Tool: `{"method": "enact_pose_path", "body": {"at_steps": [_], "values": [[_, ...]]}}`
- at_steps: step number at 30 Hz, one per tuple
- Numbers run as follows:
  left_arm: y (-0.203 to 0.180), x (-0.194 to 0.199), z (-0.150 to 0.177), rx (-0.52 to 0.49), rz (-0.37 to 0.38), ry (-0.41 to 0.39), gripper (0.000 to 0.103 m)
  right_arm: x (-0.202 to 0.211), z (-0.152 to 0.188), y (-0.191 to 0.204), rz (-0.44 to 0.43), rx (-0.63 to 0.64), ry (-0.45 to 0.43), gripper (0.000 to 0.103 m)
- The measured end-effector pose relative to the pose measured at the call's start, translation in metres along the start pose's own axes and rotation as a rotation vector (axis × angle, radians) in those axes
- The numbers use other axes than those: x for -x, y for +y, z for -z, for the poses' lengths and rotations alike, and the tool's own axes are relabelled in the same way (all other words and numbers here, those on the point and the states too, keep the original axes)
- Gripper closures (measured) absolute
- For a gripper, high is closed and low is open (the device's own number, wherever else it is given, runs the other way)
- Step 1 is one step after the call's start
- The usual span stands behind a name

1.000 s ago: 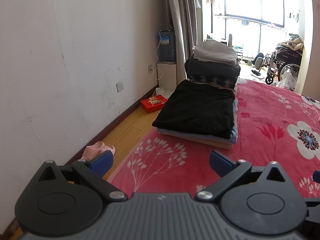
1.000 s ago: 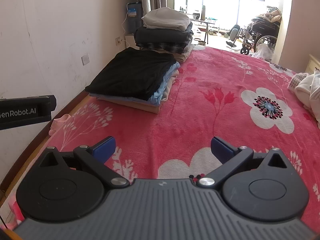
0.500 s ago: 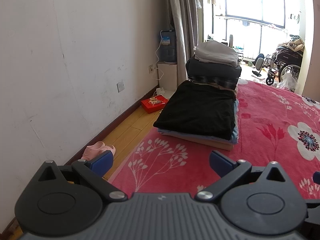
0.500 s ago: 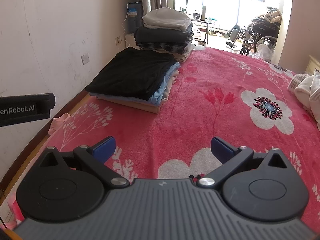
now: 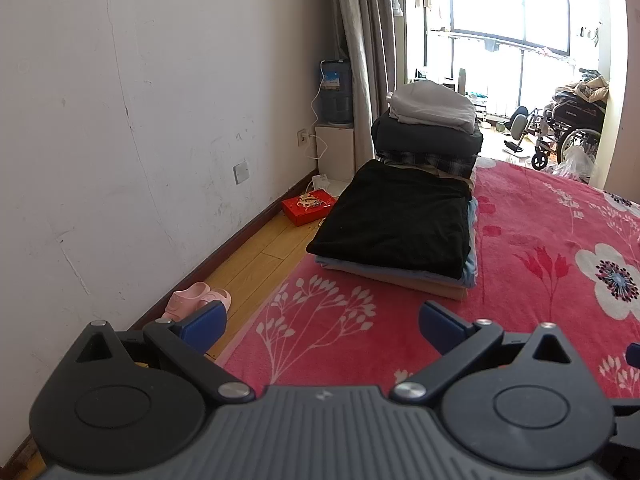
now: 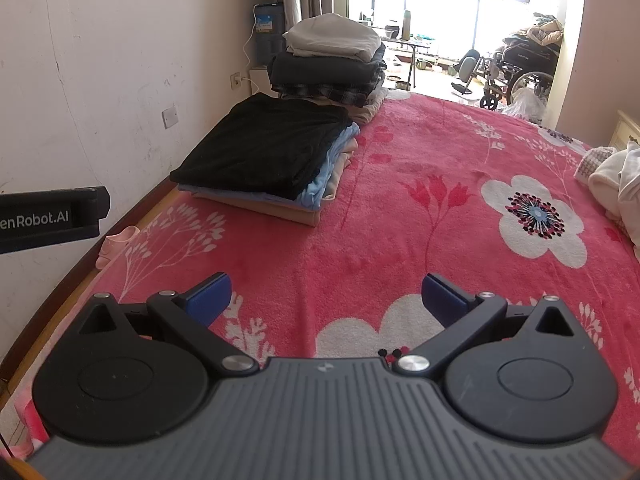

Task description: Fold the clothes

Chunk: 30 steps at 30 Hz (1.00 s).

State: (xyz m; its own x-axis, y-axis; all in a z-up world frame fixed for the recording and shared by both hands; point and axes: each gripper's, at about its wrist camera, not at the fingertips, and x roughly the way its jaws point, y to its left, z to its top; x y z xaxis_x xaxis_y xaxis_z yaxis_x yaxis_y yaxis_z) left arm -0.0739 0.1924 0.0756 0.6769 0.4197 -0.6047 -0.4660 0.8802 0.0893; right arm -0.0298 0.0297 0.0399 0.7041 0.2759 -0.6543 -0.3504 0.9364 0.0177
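Both grippers are empty, with their blue tips wide apart. The left gripper (image 5: 322, 324) hangs over the near left edge of the bed, and the right gripper (image 6: 326, 294) hangs over the middle of the red flower blanket (image 6: 400, 208). The blanket right under them is bare, so no piece is being folded now. It looks like the gap between one piece and the next. A little farther on, ahead and to the left, sits a neat pile of folded clothes (image 6: 264, 160) with a black piece on top and blue and tan ones under it. Just behind it is a taller pile (image 6: 328, 64) with a pale grey piece on top. Far to the right of the right gripper, at the edge of the bed, lies a heap of white clothes (image 6: 616, 184) that looks not yet folded. The next move is probably to reach over there, pinch one piece, and spread it flat on the bare blanket.
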Motion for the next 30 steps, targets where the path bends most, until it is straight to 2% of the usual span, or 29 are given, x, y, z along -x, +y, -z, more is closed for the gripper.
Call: {"method": "enact_pose_path", "body": {"at_steps": [30], "values": [[0.0009, -0.0014, 0.002, 0.001, -0.003, 0.006, 0.0, -0.0002, 0.0012, 0.0007, 0.0, 0.002, 0.005, 0.001]]}}
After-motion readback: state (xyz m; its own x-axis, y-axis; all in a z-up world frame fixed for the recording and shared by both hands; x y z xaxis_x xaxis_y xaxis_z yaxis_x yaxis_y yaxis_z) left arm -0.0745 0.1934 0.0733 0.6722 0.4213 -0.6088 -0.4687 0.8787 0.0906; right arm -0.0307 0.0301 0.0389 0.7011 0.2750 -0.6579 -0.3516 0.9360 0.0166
